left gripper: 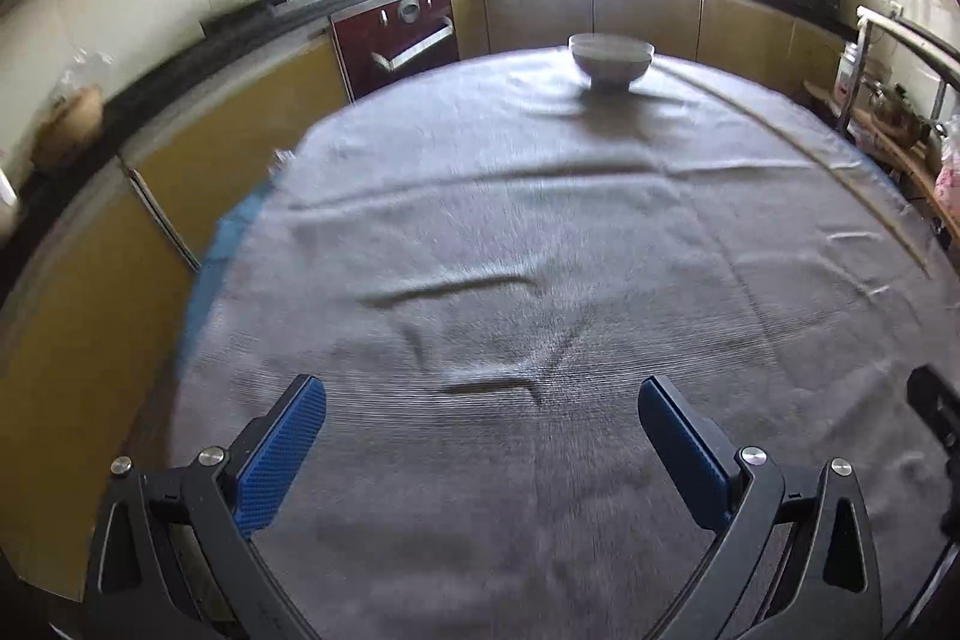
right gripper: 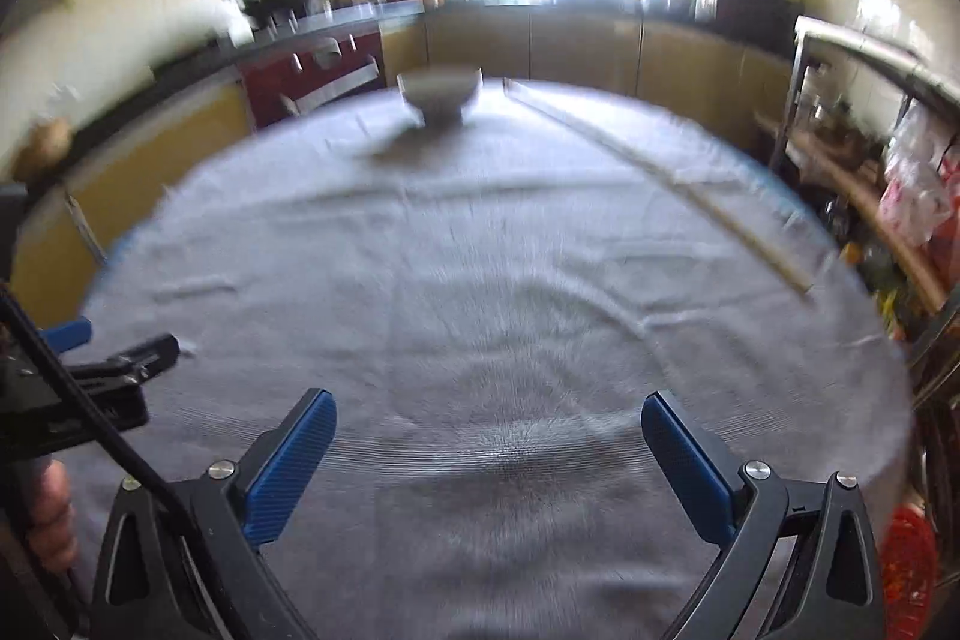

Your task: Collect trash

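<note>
Both blue-padded grippers, the left gripper [left gripper: 482, 400] and the right gripper [right gripper: 489, 415], hung with jaws wide apart and empty over the wrinkled grey tablecloth [left gripper: 540, 250]. Beyond lay thin pale chopsticks [right gripper: 660, 175], likely the trash, beside a white ceramic bowl [left gripper: 610, 58]. The step seemed an approach; next would come reaching far right.

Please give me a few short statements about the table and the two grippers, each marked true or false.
1. The left gripper is open and holds nothing. True.
2. The right gripper is shut on a wad of paper. False: it is open and empty.
3. A white bowl stands upright at the far end of the table. True.
4. The grey tablecloth lies perfectly smooth. False: it shows several creases.
5. The long thin stick lies inside the bowl. False: it lies on the cloth, to the right of the bowl and apart from it.
</note>
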Available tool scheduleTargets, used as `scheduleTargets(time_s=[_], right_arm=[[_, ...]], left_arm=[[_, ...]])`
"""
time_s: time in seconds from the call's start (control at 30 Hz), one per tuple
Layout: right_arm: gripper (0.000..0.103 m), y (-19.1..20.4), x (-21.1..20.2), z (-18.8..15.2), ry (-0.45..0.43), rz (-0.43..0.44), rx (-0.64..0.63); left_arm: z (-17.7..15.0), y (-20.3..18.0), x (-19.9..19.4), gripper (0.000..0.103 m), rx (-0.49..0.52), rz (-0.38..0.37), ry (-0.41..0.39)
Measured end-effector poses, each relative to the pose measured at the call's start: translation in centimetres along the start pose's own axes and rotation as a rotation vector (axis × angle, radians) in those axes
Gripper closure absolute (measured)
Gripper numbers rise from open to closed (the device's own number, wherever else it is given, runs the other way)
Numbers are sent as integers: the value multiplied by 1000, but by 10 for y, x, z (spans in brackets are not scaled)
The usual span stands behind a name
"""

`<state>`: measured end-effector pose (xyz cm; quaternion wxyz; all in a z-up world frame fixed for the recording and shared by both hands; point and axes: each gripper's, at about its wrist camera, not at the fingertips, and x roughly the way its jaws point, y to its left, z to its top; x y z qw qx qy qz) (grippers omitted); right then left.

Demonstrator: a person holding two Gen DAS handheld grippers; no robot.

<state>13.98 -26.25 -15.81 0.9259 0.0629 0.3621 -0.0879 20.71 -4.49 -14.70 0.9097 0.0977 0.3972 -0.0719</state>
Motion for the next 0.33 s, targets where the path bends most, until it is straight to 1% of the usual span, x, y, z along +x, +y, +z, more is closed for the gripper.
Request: scheduleTargets(time_s=[0.07, 0.13, 0.17, 0.23, 0.33], right_arm=[[0, -2, -37, 5, -56, 23, 10], [0, -4, -75, 7, -105, 27, 20], [0, -5, -89, 5, -117, 24, 24], [0, -9, -115, 1, -132, 26, 42], [0, -17, -134, -7, -128, 19, 67]], left_arm=[[-1, 3, -36, 0, 8, 8, -62], [-2, 4, -65, 0, 7, 8, -101], [-4, 5, -83, 0, 5, -2, -125], [-7, 4, -106, 0, -2, 1, -155], [-7, 1, -123, 0, -6, -21, -160]])
